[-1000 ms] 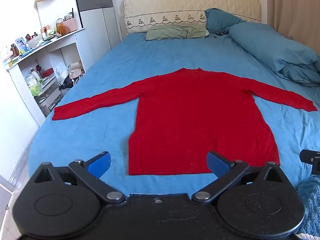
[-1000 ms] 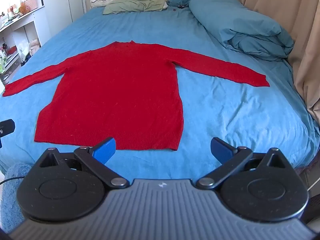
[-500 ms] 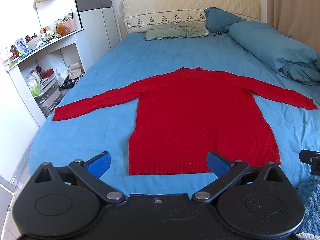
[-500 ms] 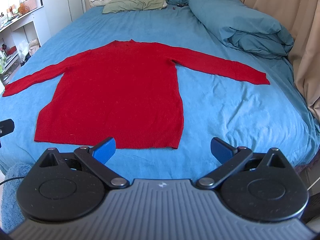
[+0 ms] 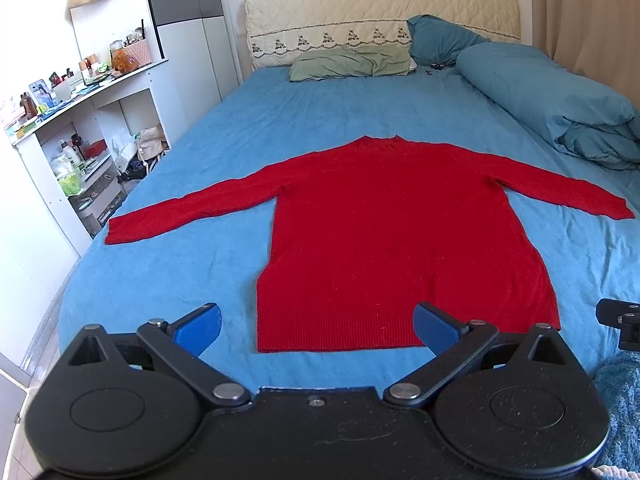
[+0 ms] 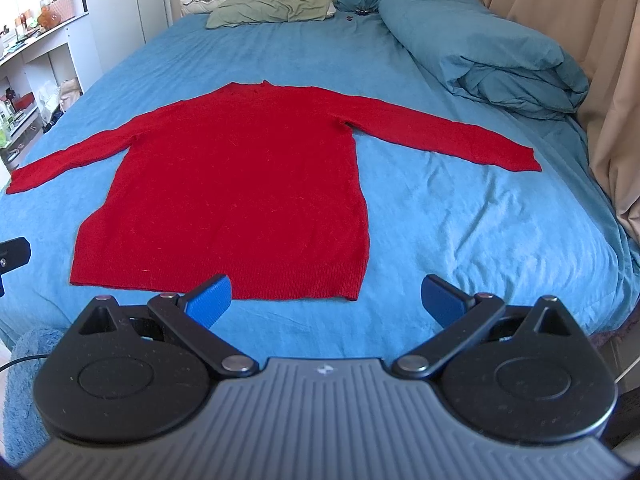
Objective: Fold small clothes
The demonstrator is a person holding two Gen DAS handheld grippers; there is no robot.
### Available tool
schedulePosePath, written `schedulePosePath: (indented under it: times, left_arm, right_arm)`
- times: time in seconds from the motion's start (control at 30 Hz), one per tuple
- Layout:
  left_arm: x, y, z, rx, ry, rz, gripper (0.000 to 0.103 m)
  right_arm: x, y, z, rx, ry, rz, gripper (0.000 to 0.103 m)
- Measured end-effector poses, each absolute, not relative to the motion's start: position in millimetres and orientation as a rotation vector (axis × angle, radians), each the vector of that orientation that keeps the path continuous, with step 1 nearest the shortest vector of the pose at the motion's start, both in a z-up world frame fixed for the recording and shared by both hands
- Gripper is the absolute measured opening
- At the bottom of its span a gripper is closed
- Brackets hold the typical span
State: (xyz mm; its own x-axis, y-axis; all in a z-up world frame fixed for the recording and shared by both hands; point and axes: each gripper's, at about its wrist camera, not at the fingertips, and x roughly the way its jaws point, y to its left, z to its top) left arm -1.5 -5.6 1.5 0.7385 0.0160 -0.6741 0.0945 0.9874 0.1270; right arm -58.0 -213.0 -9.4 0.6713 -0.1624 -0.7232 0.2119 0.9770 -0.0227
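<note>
Blue sheets cover a wide bed (image 5: pixel 168 264), with a green pillow (image 5: pixel 352 62) and a quilted headboard (image 5: pixel 380 12) at the far end and a rolled blue duvet (image 6: pixel 488 52) along its right side. White shelves (image 5: pixel 76 152) crowded with small items stand to the left of the bed. A red sweater (image 5: pixel 400 240) lies flat in the middle of the sheets, both sleeves spread straight out to the sides, its hem toward the cameras. The left gripper (image 5: pixel 316 326) hangs above the near edge of the bed with its blue fingers (image 5: pixel 198 326) spread wide, holding nothing. The right gripper (image 6: pixel 326 300) sits beside it, just short of the hem, its fingers (image 6: pixel 210 300) equally wide apart and empty.
</note>
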Motion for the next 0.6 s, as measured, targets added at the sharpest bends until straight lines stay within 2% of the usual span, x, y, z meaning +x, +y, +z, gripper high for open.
schedulePosePath:
  times: [0.6]
  left_arm:
    - [-2.4,-5.0,1.8,0.158,0.738,-0.042,0.103]
  right_arm:
    - [-58.2,-212.5,-7.9,0.064,0.807,-0.210,0.103]
